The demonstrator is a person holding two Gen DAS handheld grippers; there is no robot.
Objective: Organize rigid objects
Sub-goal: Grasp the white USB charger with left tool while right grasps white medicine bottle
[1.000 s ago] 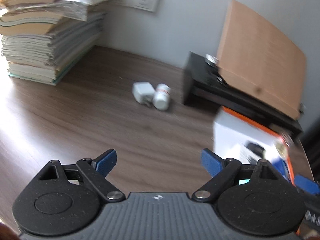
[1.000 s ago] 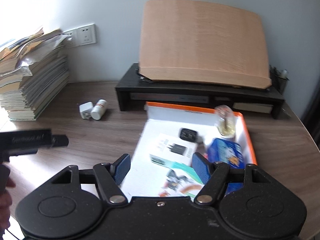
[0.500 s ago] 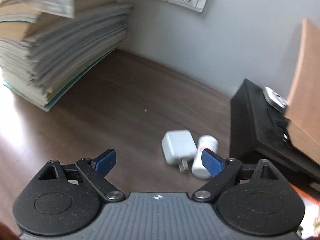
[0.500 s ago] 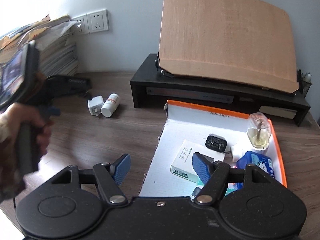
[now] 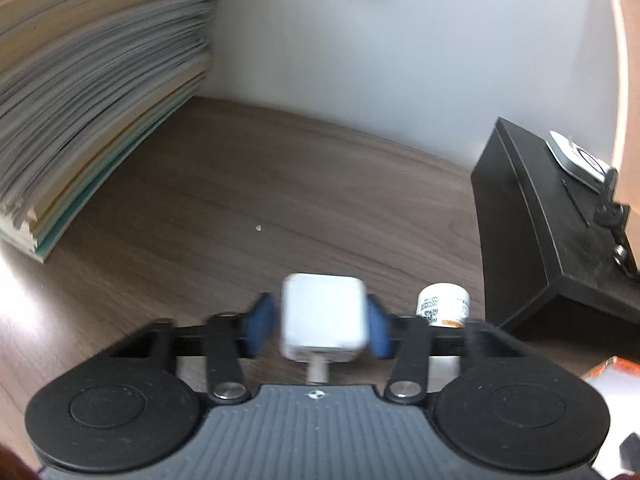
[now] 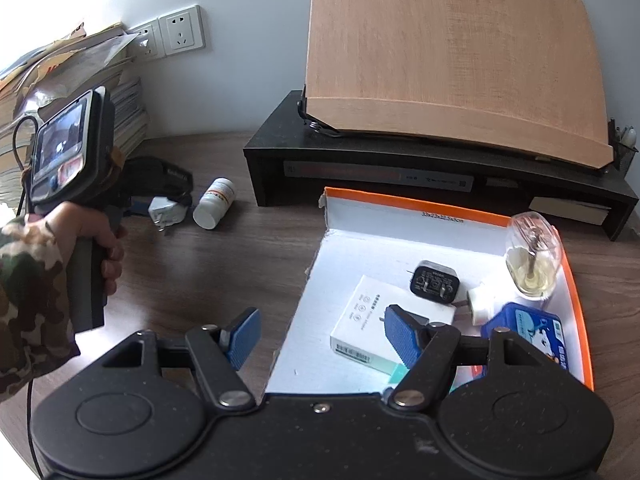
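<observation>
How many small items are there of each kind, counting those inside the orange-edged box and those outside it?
Chargers: 3 (white charger outside the box, black charger, white plug)
Bottles: 2 (pill bottle, glass bottle)
Cartons: 1 (white carton)
Blue pack: 1
Total: 7

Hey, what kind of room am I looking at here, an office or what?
Probably a home office or study desk: a wooden desk against a wall, a tall stack of papers and booklets, wall sockets, and a black monitor riser.
</observation>
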